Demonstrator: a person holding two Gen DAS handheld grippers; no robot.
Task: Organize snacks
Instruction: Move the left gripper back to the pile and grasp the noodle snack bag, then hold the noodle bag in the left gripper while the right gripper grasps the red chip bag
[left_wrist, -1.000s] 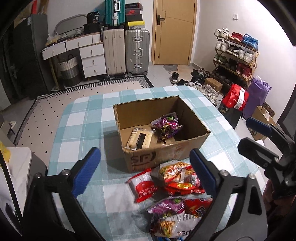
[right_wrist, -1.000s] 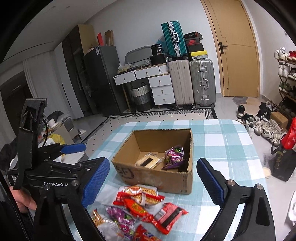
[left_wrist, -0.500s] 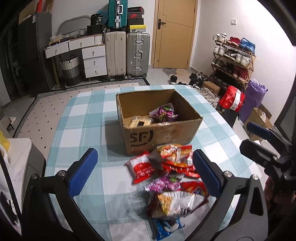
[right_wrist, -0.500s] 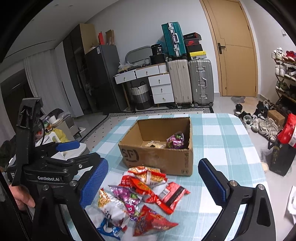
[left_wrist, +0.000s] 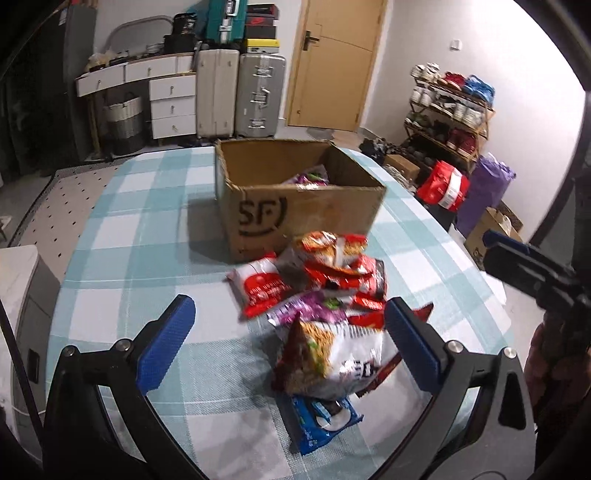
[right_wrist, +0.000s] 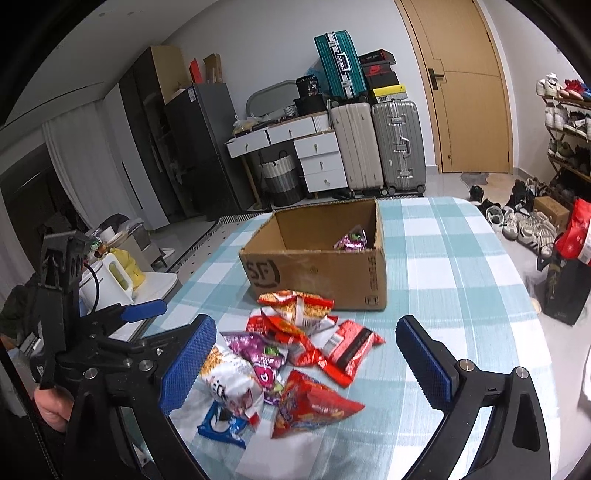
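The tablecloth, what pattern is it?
Light teal and white checks on the tablecloth, clearest in the right wrist view.

Dim indoor light; fisheye edges warped, slight blur.

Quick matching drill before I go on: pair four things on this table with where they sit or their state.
1 cardboard box
2 blue packet
3 purple packet
4 left gripper

a open, over the pile
b inside the box
c behind the pile
d nearest edge of the pile, partly under a white bag

Pairs: 1-c, 2-d, 3-b, 4-a
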